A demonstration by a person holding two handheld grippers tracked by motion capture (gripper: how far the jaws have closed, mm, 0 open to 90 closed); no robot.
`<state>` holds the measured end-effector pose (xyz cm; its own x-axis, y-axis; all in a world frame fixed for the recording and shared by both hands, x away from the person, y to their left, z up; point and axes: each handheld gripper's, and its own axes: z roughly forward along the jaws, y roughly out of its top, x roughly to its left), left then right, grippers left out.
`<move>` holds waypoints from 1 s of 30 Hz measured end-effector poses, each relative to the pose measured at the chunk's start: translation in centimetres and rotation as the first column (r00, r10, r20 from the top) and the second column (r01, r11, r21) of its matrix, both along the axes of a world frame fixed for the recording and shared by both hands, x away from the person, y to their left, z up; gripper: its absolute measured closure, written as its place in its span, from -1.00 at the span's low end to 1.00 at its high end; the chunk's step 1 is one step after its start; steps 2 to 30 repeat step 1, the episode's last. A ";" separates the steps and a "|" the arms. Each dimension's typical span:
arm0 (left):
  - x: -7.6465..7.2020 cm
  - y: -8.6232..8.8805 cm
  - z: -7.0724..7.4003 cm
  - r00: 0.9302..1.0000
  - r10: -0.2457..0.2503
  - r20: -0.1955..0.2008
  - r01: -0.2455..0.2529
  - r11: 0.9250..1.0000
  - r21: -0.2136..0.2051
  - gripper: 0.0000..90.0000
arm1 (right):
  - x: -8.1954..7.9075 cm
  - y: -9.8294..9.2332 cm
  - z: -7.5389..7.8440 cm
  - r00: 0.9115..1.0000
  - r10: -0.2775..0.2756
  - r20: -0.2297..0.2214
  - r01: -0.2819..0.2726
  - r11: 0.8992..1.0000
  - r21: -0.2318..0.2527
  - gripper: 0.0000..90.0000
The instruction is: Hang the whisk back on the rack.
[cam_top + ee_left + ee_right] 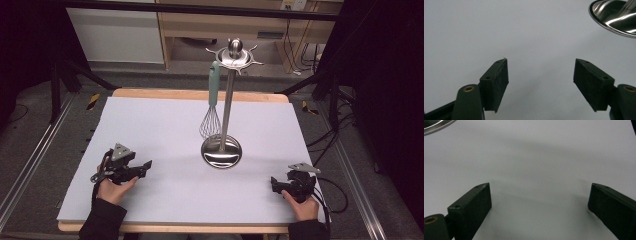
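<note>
Because the whisk hangs by its teal handle from a hook of the steel stand, its wire head dangles free just above the round base, touching nothing, in the upper middle of the high view. The stand sits centrally on the worktop, well apart from both hands, which suggests the hanging is done and both tools are parked. The left gripper lies low at the lower left of the high view, its jaws spread wide with only bare sheet between them; the right gripper rests at the lower right, jaws likewise wide apart and holding nothing. In the left gripper view the base shows as a cut-off crescent at the upper right; in the right gripper view a sliver of it sits at the upper left. Which hook carries the whisk, and how its loop seats, is too small to tell. The person's sleeves are cut off by the bottom edge, and the background is dark.
</note>
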<state>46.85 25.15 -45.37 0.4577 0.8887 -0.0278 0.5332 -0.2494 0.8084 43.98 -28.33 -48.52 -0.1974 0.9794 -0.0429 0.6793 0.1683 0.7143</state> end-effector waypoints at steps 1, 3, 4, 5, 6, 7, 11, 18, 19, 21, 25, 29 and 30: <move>0.0 0.3 0.0 1.000 0.006 -0.001 -0.006 1.000 0.008 -0.40 | 0.0 0.0 0.0 1.000 0.000 0.000 0.000 1.000 -0.002 -0.88; 0.0 0.3 0.0 1.000 0.006 -0.001 -0.006 1.000 0.008 -0.40 | 0.0 0.0 0.0 1.000 0.000 0.000 0.000 1.000 -0.002 -0.88; 0.0 0.3 0.0 1.000 0.006 -0.001 -0.006 1.000 0.008 -0.40 | 0.0 0.0 0.0 1.000 0.000 0.000 0.000 1.000 -0.002 -0.88; 0.0 0.3 0.0 1.000 0.006 -0.001 -0.006 1.000 0.008 -0.40 | 0.0 0.0 0.0 1.000 0.000 0.000 0.000 1.000 -0.002 -0.88; 0.0 0.3 0.0 1.000 0.006 -0.001 -0.006 1.000 0.008 -0.40 | 0.0 0.0 0.0 1.000 0.000 0.000 0.000 1.000 -0.002 -0.88; 0.0 0.3 0.0 1.000 0.006 -0.001 -0.006 1.000 0.008 -0.40 | 0.0 0.0 0.0 1.000 0.000 0.000 0.000 1.000 -0.002 -0.88; 0.0 0.3 0.0 1.000 0.006 -0.001 -0.006 1.000 0.008 -0.40 | 0.0 0.0 0.0 1.000 0.000 0.000 0.000 1.000 -0.002 -0.88; 0.0 0.3 0.0 1.000 0.006 -0.001 -0.006 1.000 0.008 -0.40 | 0.0 0.0 0.0 1.000 0.000 0.000 0.000 1.000 -0.002 -0.88; 0.0 0.3 0.0 1.000 0.006 -0.001 -0.006 1.000 0.008 -0.40 | 0.0 0.0 0.0 1.000 0.000 0.000 0.000 1.000 -0.002 -0.88; 0.0 0.3 0.0 1.000 0.006 -0.001 -0.006 1.000 0.008 -0.40 | 0.0 0.0 0.0 1.000 0.000 0.000 0.000 1.000 -0.002 -0.88; 0.0 0.3 0.0 1.000 0.006 -0.001 -0.006 1.000 0.008 -0.40 | 0.0 0.0 0.0 1.000 0.000 0.000 0.000 1.000 -0.002 -0.88; 0.0 0.3 0.0 1.000 0.006 -0.001 -0.006 1.000 0.008 -0.40 | 0.0 0.0 0.0 1.000 0.000 0.000 0.000 1.000 -0.002 -0.88; 0.0 0.3 0.0 1.000 0.006 -0.001 -0.006 1.000 0.008 -0.40 | 0.0 0.0 0.0 1.000 0.000 0.000 0.000 1.000 -0.002 -0.88</move>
